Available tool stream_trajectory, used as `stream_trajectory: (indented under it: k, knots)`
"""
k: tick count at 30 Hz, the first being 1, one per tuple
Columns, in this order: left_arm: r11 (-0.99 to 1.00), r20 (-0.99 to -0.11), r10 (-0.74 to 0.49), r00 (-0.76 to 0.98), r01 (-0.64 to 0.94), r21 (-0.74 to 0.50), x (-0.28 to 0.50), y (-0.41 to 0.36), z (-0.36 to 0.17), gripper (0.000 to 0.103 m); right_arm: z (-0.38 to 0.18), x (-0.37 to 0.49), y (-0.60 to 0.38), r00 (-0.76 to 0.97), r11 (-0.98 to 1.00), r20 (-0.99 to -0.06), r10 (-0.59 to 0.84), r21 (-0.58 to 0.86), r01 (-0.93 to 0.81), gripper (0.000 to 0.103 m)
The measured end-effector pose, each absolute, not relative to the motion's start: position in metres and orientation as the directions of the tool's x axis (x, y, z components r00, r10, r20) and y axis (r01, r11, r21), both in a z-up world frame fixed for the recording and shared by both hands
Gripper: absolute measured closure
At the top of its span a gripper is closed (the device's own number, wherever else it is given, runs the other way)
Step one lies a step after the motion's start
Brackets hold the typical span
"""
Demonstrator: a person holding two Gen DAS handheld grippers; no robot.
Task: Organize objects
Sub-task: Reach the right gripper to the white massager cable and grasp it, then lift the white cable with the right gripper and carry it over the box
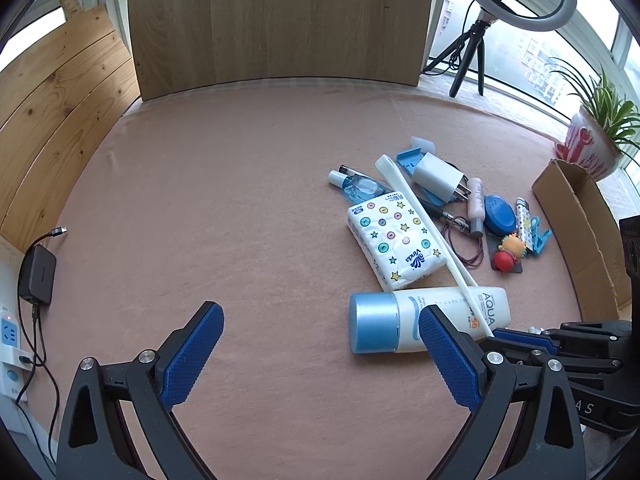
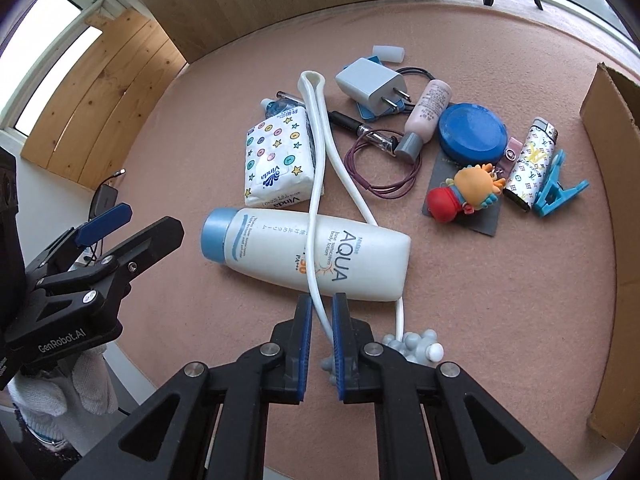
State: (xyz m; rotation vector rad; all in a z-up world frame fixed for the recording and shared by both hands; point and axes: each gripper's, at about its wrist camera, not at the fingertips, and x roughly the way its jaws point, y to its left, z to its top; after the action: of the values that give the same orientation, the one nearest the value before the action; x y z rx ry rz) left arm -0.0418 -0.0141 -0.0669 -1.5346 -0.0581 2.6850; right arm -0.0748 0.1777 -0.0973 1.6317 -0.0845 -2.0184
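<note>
— What lies nearest on the bench (image 2: 160,300)?
— A white sunscreen bottle (image 2: 312,258) with a blue cap, on its side. A long white looped massager (image 2: 320,148) is draped across it (knobbed end at the near edge).
— And behind?
— A star-printed tissue pack (image 2: 276,160), flat, touching the loop.
</note>
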Motion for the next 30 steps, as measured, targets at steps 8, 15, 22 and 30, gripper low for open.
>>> stream_trajectory:
  k: [8,15,22,30]
  knots:
    - [-0.998,-0.859,0.027,-0.510,0.037,-0.053,-0.032,-0.044,-0.065,0.003,-0.096,-0.066,0.131,-0.087,-0.803,-0.869,-0.488,0.408,0.434,0.099]
    - [-0.997,-0.861,0.026,-0.508,0.047,-0.058,-0.026,-0.049,-0.067,0.003,-0.092,-0.068,0.145,-0.132,-0.840,-0.872,-0.471,0.398,0.369,0.099]
    - [-0.997,-0.861,0.079,-0.503,-0.048,-0.063,-0.032,-0.005,-0.067,0.003,-0.083,-0.066,0.203,-0.204,-0.884,-0.872,-0.444,0.389,0.260,0.097]
    - [-0.982,-0.861,0.150,-0.485,-0.176,-0.072,-0.037,0.063,-0.068,0.005,-0.101,-0.063,0.259,-0.207,-0.921,-0.898,-0.388,0.369,0.124,0.097]
